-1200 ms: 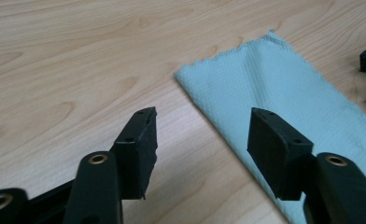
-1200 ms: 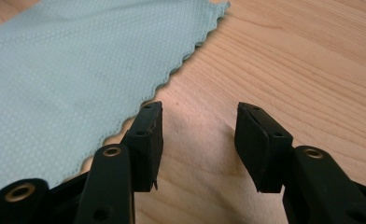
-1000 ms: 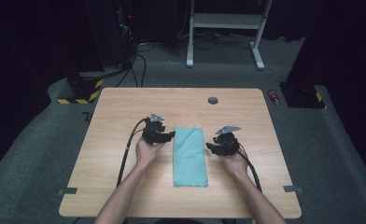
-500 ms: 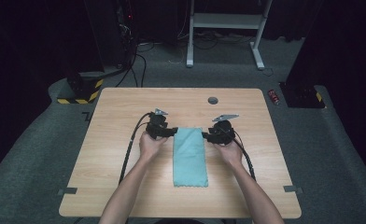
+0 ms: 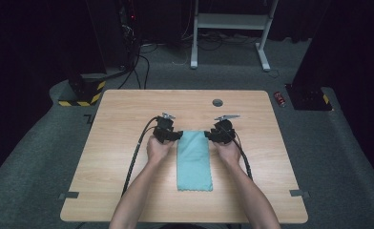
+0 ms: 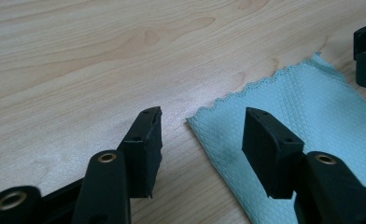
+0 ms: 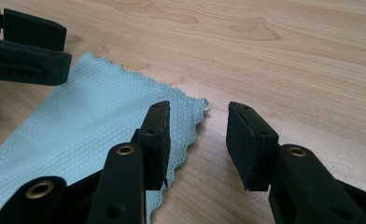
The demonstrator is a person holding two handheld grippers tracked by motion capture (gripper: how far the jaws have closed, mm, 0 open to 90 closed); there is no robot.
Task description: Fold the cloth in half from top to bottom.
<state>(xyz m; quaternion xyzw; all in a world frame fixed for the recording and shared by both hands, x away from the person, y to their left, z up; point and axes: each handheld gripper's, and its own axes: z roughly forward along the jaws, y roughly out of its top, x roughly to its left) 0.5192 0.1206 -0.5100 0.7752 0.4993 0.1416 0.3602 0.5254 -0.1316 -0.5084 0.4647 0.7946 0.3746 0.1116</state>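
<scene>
Both tongs (image 5: 178,136) (image 5: 208,135) now farther up at unlabelled cloth's (image 5: 193,160) far corners, agape.

No legible text, labels, brands or numbers anywhere on table, cloth or grippers.

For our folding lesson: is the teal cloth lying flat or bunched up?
Flat: the teal cloth lies as a smooth rectangle on the table, without wrinkles.

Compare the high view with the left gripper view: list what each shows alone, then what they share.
High view alone: the person's forearms, the table's round grommet, the red can on the floor, the white stand. Left gripper view alone: the cloth's scalloped edge and quilted weave, the left gripper open astride its far corner. Shared: teal cloth, wooden table, right gripper.
</scene>
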